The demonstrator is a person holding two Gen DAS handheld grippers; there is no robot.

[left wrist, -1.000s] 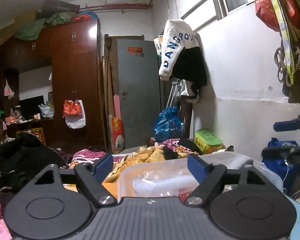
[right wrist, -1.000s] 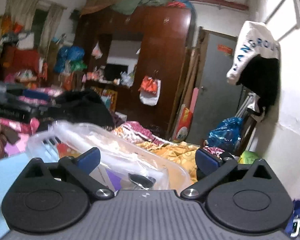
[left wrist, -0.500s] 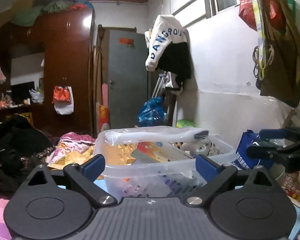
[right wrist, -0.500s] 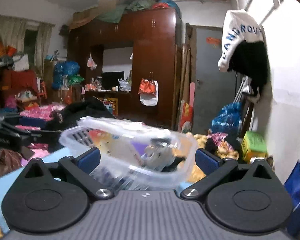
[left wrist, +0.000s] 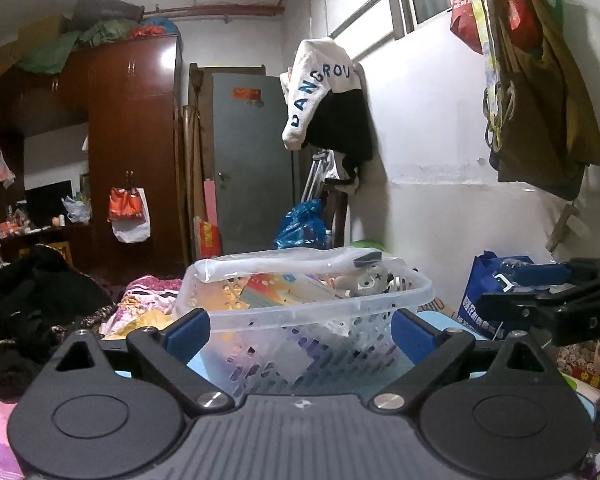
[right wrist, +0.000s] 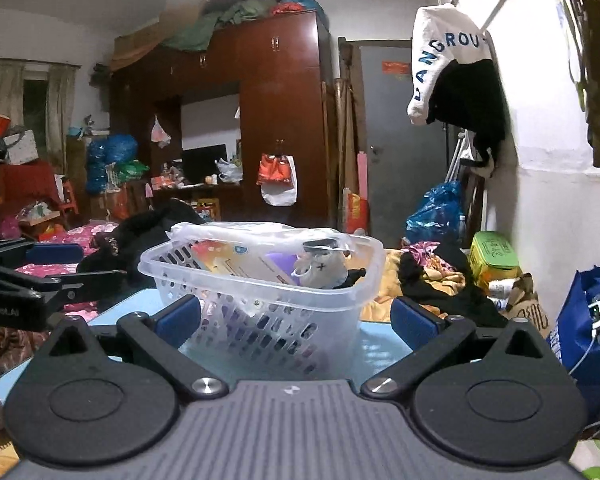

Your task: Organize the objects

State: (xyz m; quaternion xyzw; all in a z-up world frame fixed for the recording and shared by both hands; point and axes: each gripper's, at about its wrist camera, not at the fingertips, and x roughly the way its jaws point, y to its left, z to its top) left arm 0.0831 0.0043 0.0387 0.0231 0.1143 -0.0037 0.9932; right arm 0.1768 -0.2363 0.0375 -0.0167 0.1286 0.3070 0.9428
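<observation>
A clear perforated plastic basket [left wrist: 312, 320] [right wrist: 260, 308] stands on a light blue table [right wrist: 376, 348]. It holds a plastic bag, colourful booklets and a small grey plush toy [left wrist: 366, 280] [right wrist: 320, 268]. My left gripper [left wrist: 300, 332] is open and empty, its blue pads on either side of the basket, just short of it. My right gripper [right wrist: 296, 320] is open and empty, likewise just in front of the basket. Each gripper shows at the edge of the other's view: the right one [left wrist: 556, 300], the left one [right wrist: 28, 280].
A blue shopping bag [right wrist: 588, 332] stands at the right by the white wall. Piled clothes and bedding [right wrist: 432, 280] lie behind the table. A brown wardrobe [right wrist: 284, 120] and a grey door [left wrist: 252, 160] are at the back.
Both grippers have pulled back from the basket and dropped lower. The basket now stands further off and is seen whole, level on the table.
</observation>
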